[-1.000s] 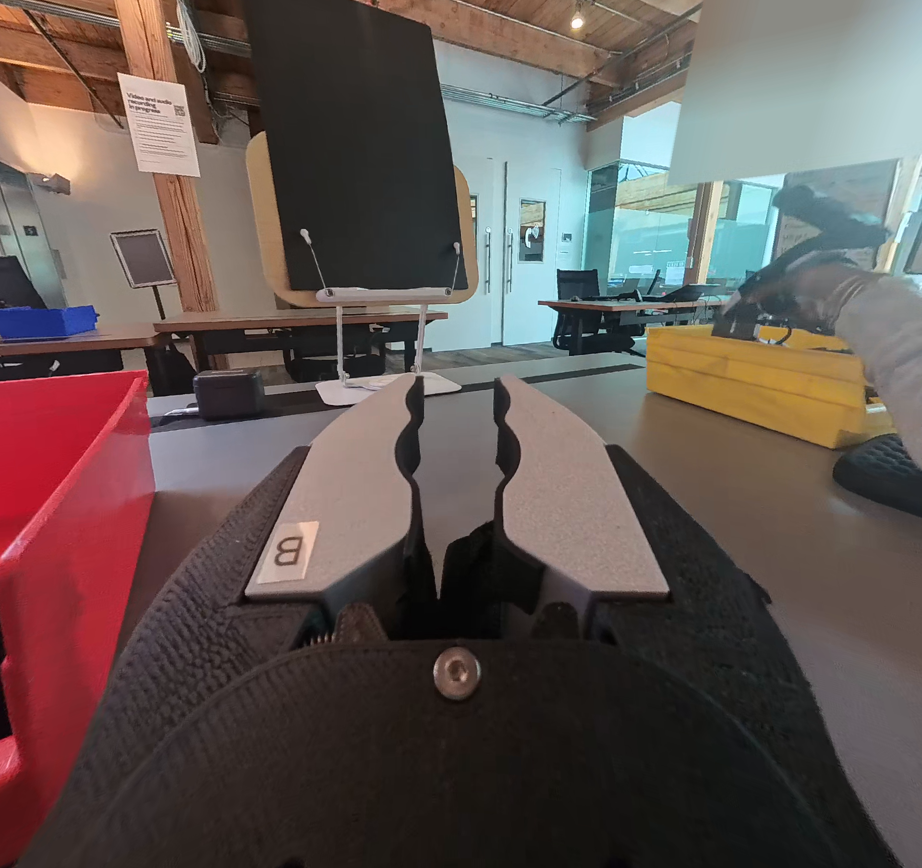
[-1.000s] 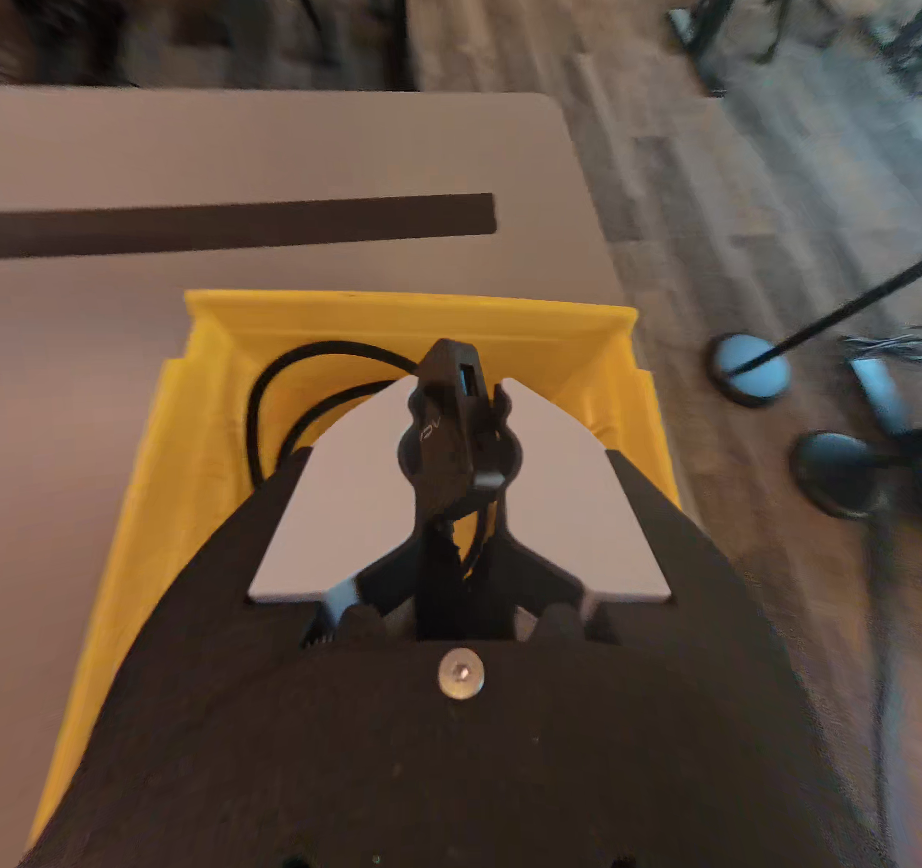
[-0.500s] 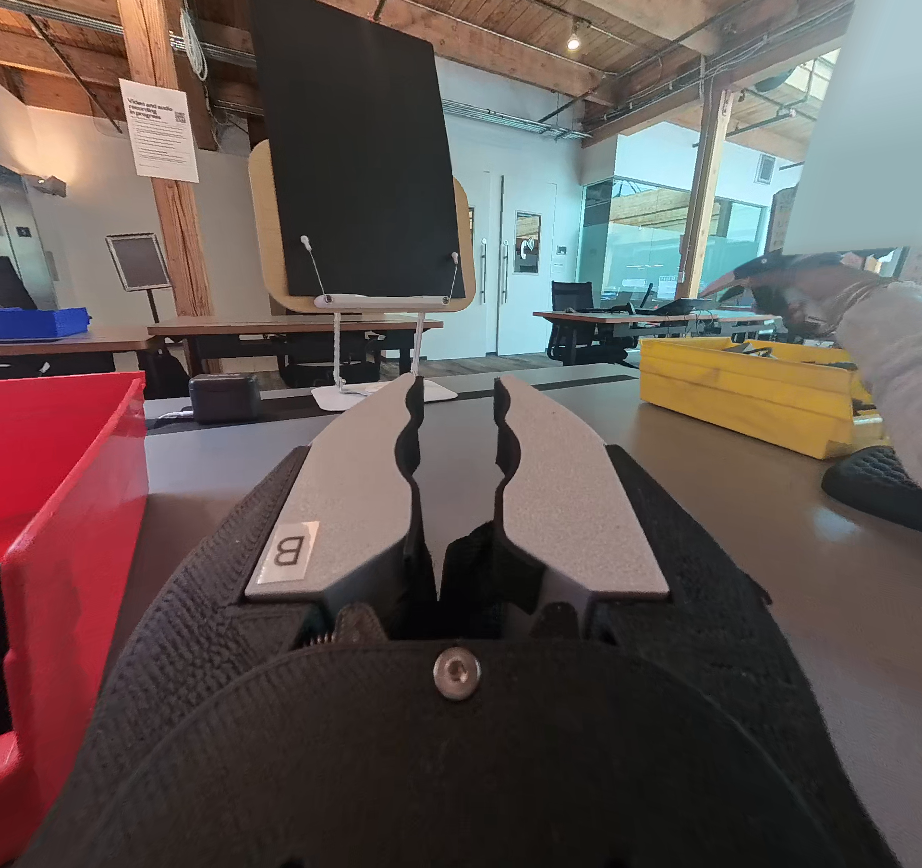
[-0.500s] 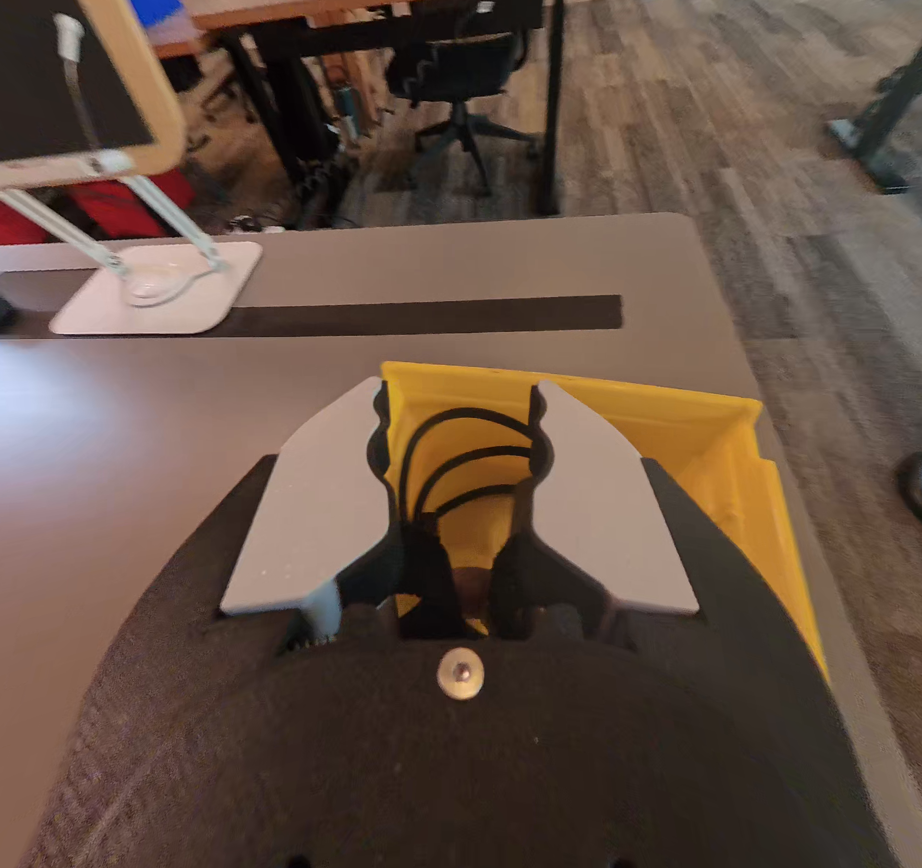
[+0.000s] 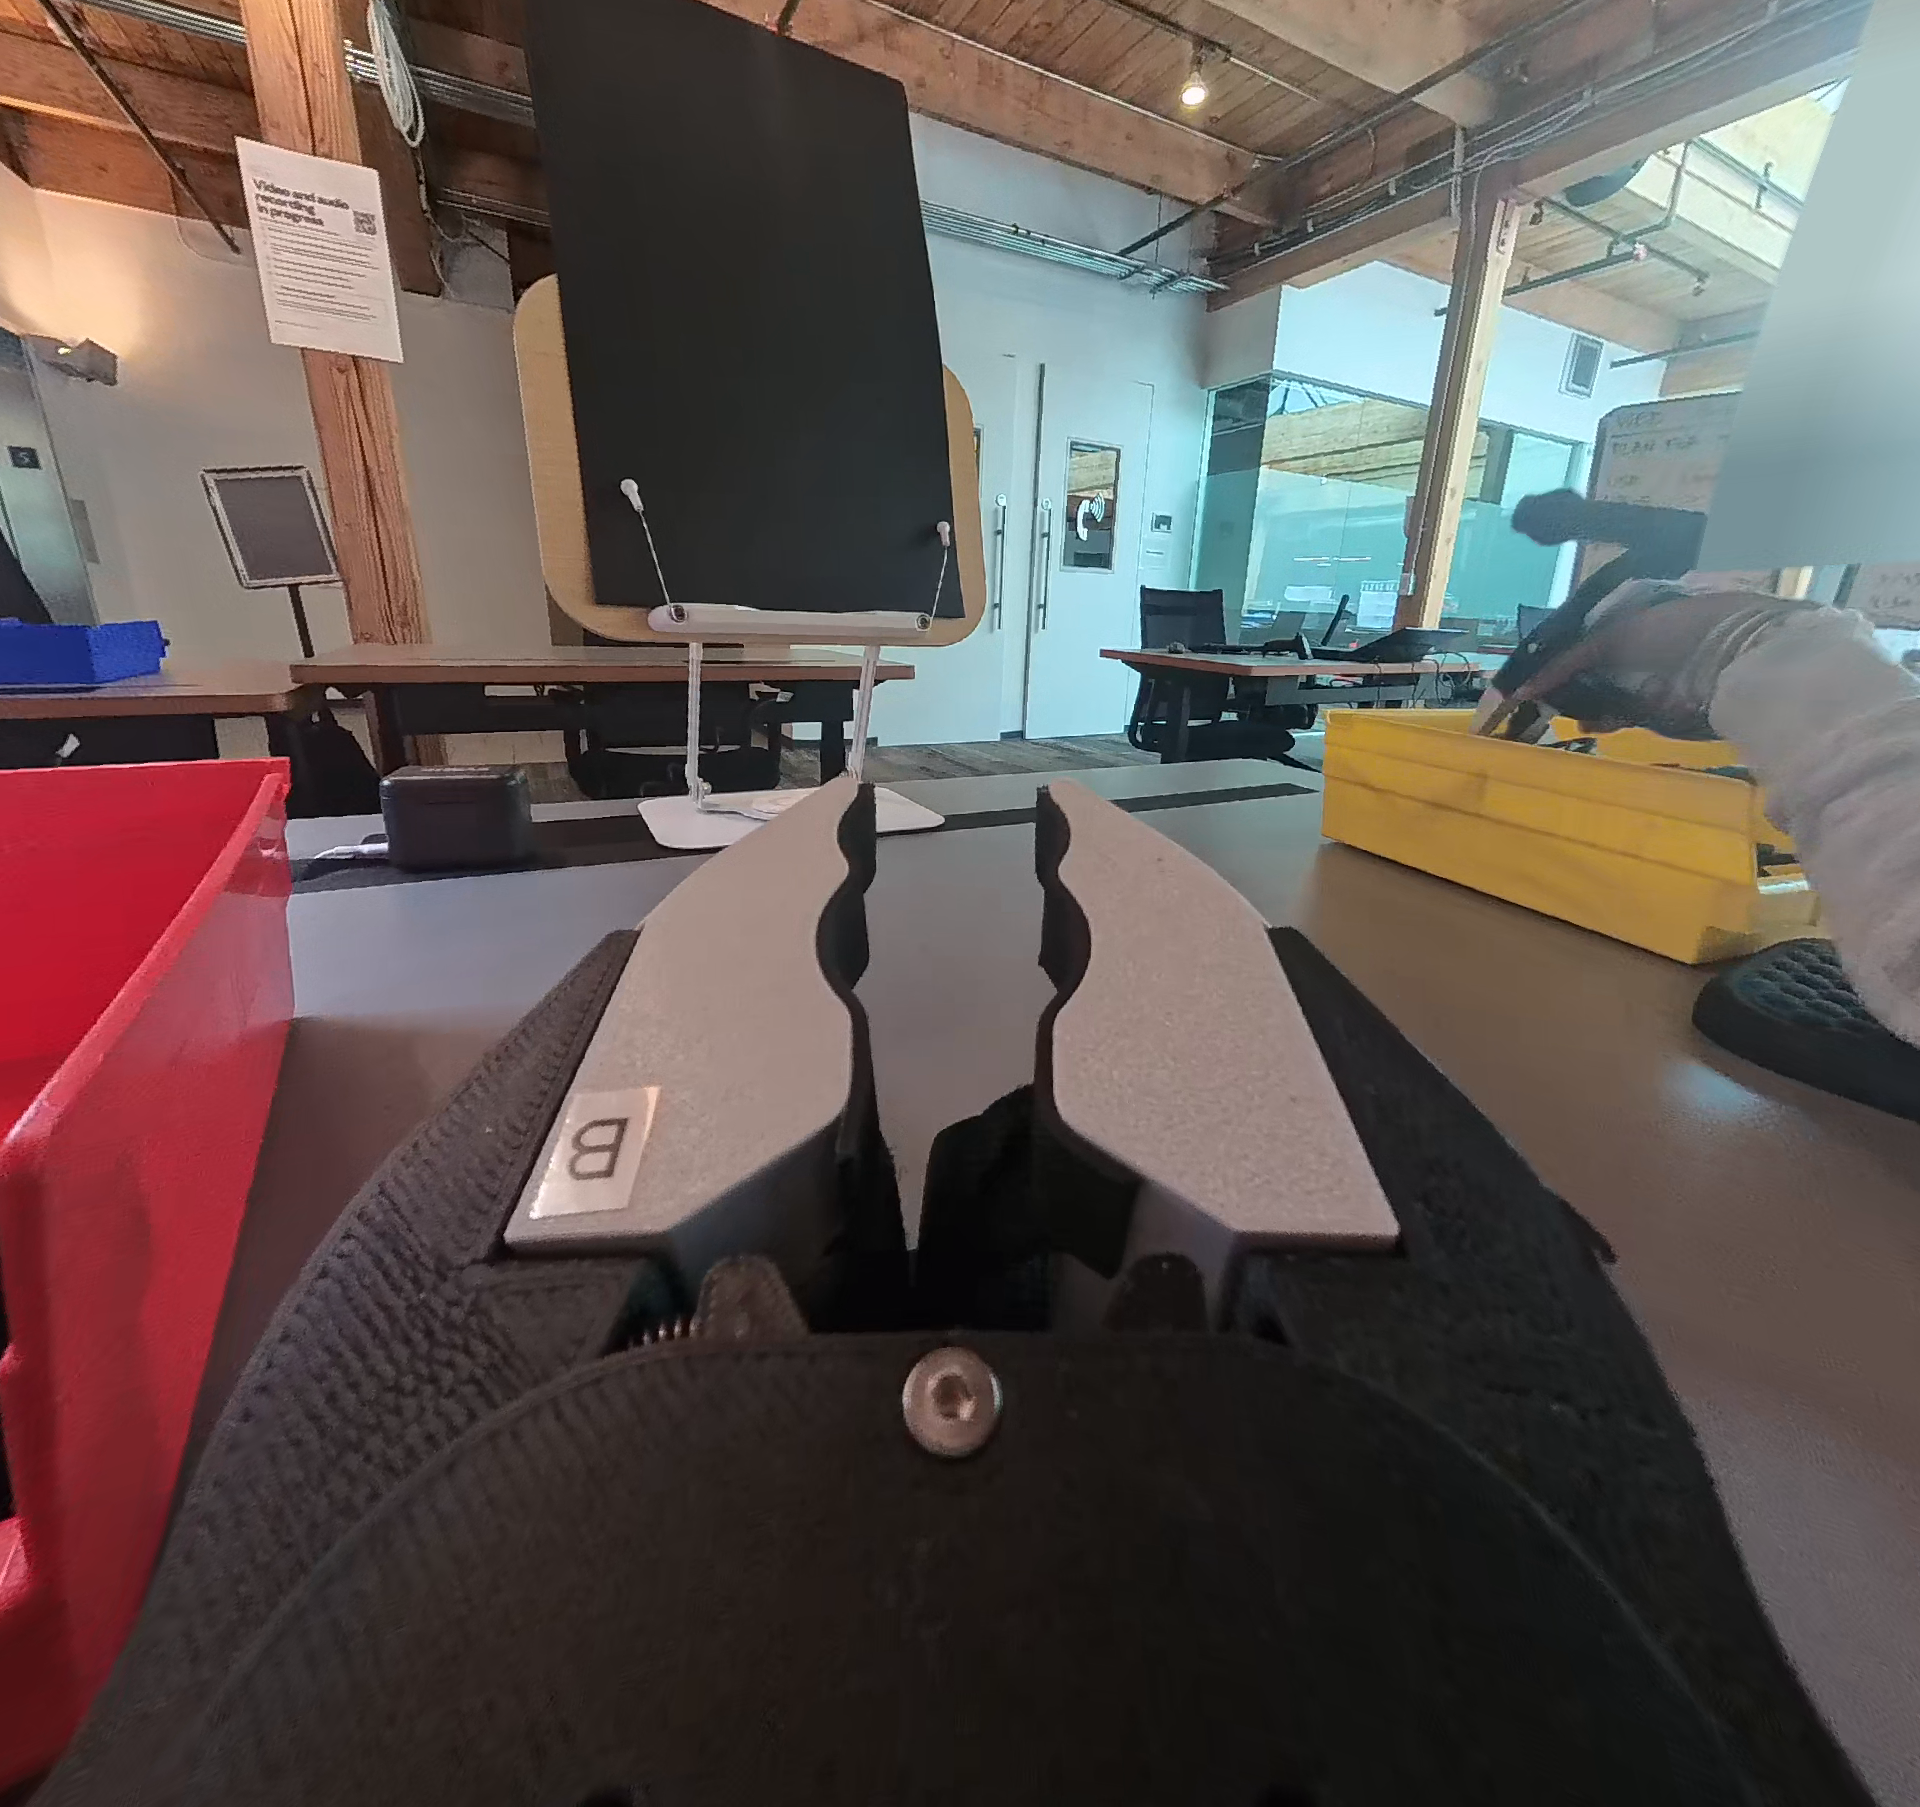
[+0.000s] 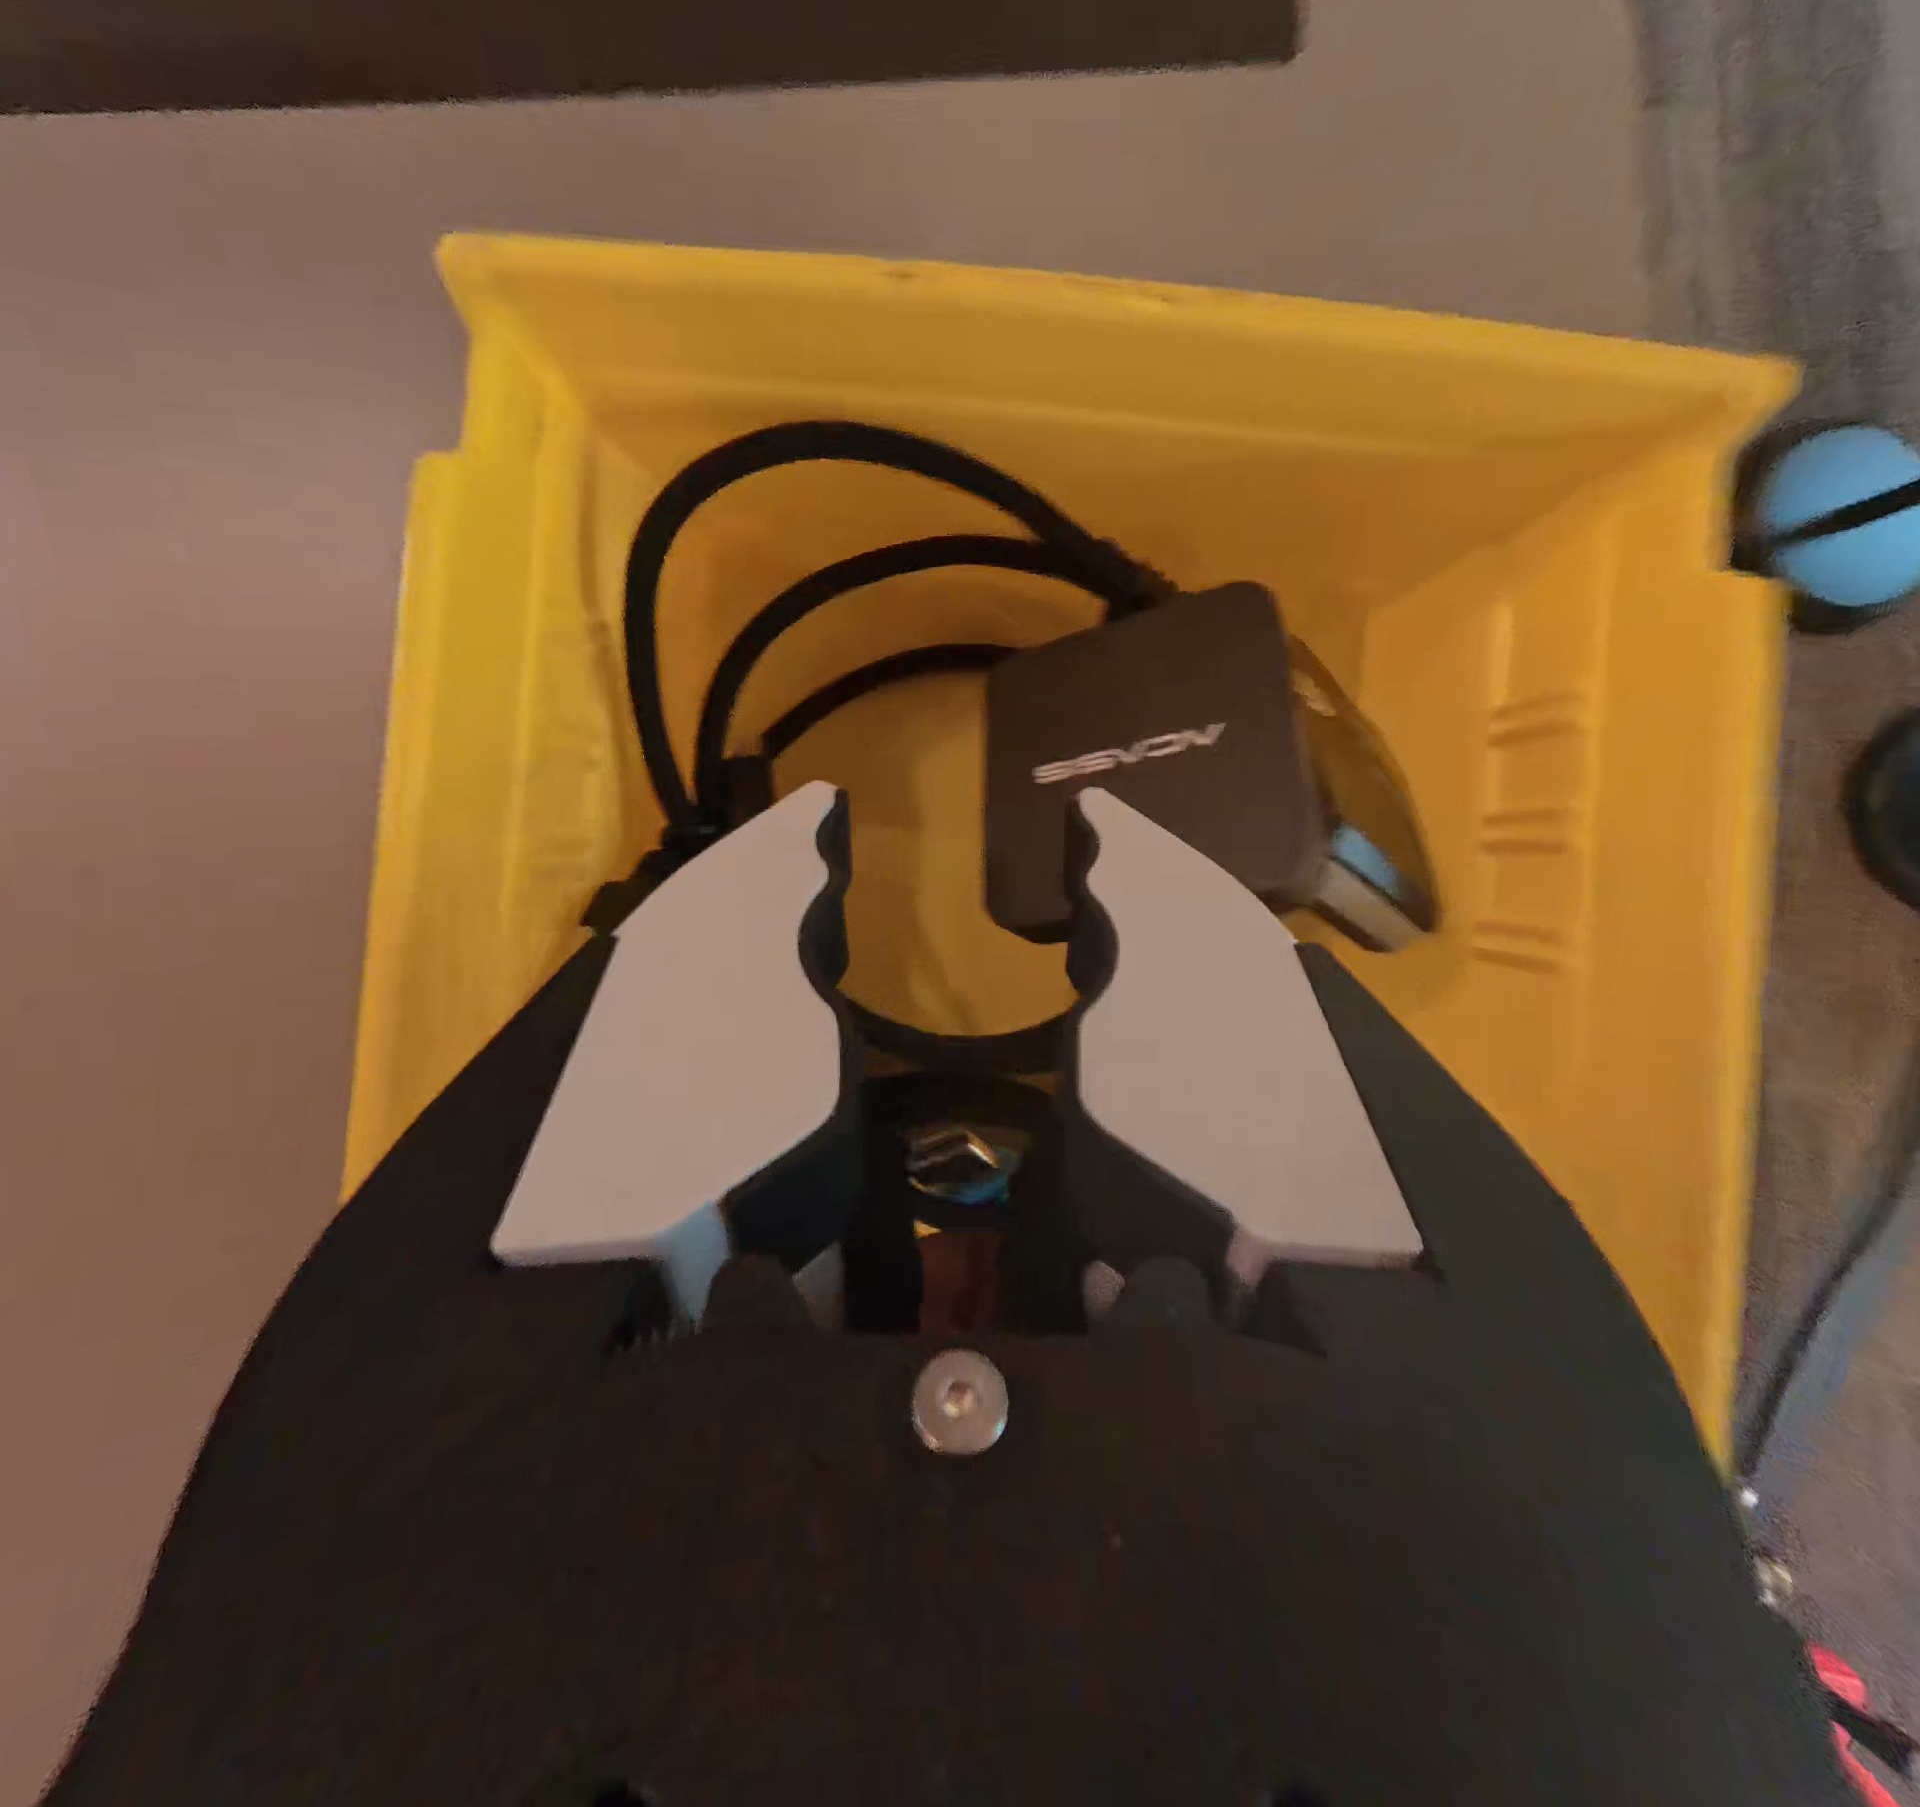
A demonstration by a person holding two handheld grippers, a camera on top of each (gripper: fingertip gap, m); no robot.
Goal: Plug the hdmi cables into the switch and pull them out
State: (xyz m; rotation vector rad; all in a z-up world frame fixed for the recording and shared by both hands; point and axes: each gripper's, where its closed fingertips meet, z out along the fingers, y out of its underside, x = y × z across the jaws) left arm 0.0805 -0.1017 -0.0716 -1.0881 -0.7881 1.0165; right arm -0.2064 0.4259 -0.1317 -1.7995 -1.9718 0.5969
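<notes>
In the right wrist view the black HDMI switch [image 6: 1143,749] lies in the yellow bin [image 6: 1039,355], with black cables [image 6: 831,562] looped to its left. My right gripper [image 6: 956,801] points down into the bin, open and empty. Its right fingertip [image 6: 1101,822] overlaps the switch's near corner. A silver plug end [image 6: 1361,884] shows at the switch's right side. My left gripper [image 5: 945,801] is open and empty, low over the grey table [image 5: 1558,1186]. The left wrist view shows the yellow bin [image 5: 1507,822] and the right gripper [image 5: 1527,708] far right.
A red bin [image 5: 135,978] stands close on the left. A small black box [image 5: 457,812] and a white stand with a black board [image 5: 748,303] are at the table's back. A dark strip [image 6: 623,12] crosses the table beyond the yellow bin; the floor [image 6: 1787,147] lies right.
The right gripper held a black plug over the bin a second ago, then opened and tilted up. Now it points down into the bin again, open, near the switch. The left gripper has hardly moved.
</notes>
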